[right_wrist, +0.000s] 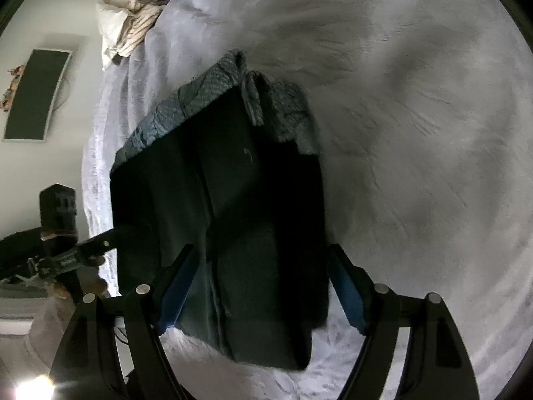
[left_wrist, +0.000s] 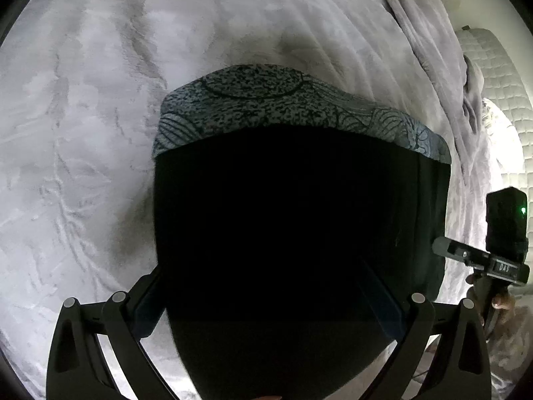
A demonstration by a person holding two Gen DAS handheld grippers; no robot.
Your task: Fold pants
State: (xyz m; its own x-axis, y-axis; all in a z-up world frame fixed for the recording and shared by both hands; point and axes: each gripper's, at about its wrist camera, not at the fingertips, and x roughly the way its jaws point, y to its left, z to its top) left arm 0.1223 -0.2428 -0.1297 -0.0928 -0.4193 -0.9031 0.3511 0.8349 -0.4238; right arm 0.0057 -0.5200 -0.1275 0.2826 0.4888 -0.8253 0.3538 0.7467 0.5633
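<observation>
On the grey bed cover (right_wrist: 416, 133) lie the folded dark pants (right_wrist: 233, 216), patterned waistband (left_wrist: 266, 106) farthest; left tongs (left_wrist: 266, 303) and right tongs (right_wrist: 263, 286) straddle them, spread wide, gripping nothing.

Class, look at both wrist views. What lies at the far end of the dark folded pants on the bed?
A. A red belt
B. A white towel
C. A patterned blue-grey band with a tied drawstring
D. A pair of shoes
C: the pants end in a patterned blue-grey band whose tied drawstring shows in the right wrist view.
</observation>
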